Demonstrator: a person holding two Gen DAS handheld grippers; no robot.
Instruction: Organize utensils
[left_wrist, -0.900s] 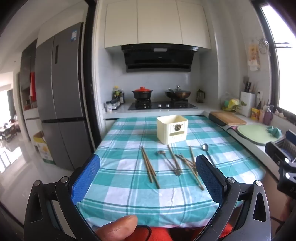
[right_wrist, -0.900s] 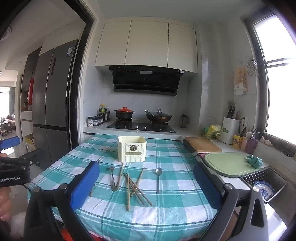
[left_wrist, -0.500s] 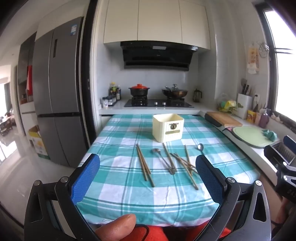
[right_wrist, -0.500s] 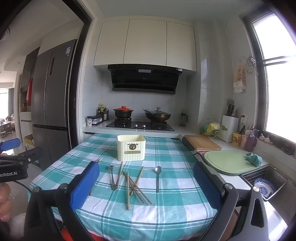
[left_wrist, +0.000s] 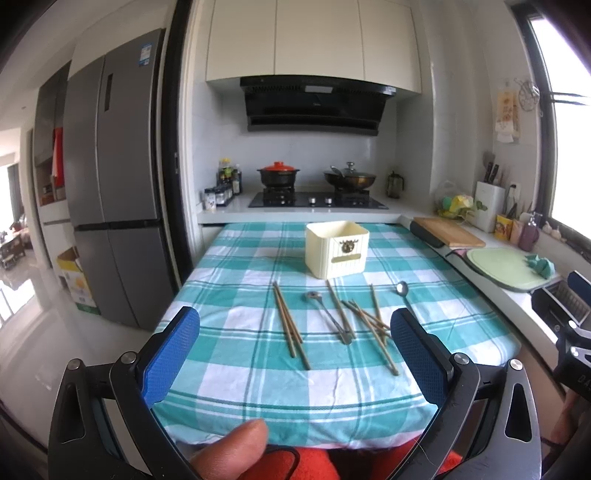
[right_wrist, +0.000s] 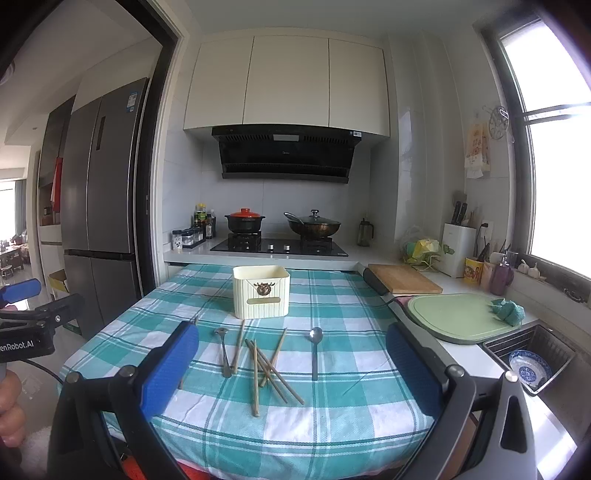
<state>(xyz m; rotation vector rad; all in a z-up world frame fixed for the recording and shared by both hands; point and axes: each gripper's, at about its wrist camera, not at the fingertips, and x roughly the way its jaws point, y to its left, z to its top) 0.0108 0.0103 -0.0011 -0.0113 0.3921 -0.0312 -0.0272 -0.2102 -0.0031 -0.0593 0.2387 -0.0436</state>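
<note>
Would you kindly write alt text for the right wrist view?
Chopsticks and two spoons lie loose on a teal checked tablecloth in front of a cream box. The open right gripper frames them, empty; a stove with two pots stands behind.

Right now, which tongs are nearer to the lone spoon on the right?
Right. The right tongs face the spoon almost directly; the left tongs are off to its left.
</note>
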